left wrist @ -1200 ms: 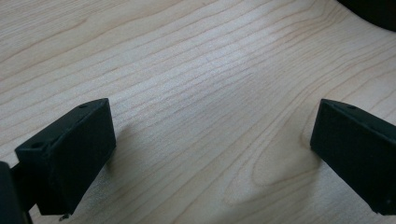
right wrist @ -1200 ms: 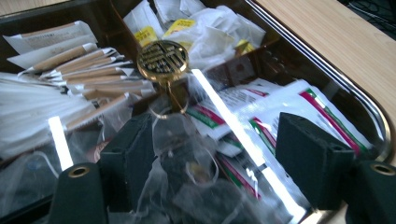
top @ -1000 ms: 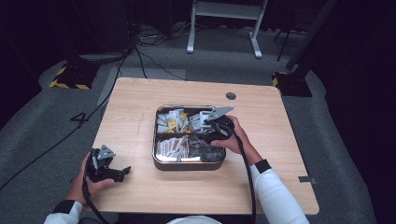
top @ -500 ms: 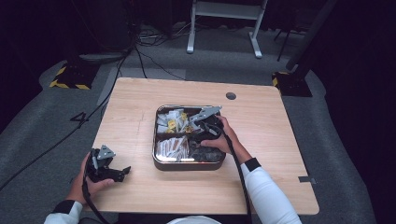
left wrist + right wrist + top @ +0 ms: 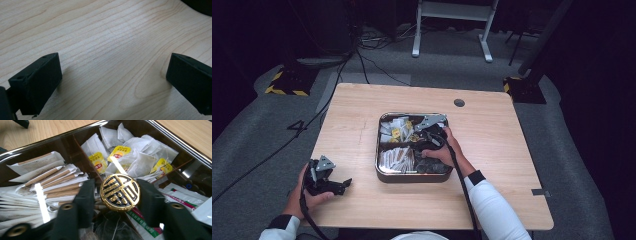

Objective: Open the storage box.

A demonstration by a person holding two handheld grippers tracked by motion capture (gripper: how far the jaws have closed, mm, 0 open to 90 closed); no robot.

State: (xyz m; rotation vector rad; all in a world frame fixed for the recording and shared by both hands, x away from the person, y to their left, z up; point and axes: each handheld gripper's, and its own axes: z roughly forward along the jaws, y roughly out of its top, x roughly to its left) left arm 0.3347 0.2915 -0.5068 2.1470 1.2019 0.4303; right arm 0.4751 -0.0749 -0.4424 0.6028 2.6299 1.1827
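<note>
A dark metal tray (image 5: 412, 178) with compartments sits mid-table. It holds tea bags (image 5: 140, 160) with yellow tags, paper sugar sticks (image 5: 50, 182) and printed sachets (image 5: 182, 197). At its centre stands a round gold-and-black knob (image 5: 119, 192). Streaks of reflected light hint at a clear lid under the knob. My right gripper (image 5: 116, 186) has a jaw pressed against each side of the knob; in the high view the right gripper (image 5: 426, 139) sits over the tray's middle. My left gripper (image 5: 343, 184) rests open on bare wood at the front left, nothing between the jaws of the left gripper (image 5: 113, 67).
The wooden table (image 5: 492, 150) has a round cable hole (image 5: 459, 103) behind the tray. Cables trail from both grippers toward the front edge. Grey carpet, floor cables and a white stand's legs (image 5: 452, 35) lie beyond the table.
My right gripper has shifted left across the tray to its centre and now sits at the knob. The left gripper and hand have stayed put.
</note>
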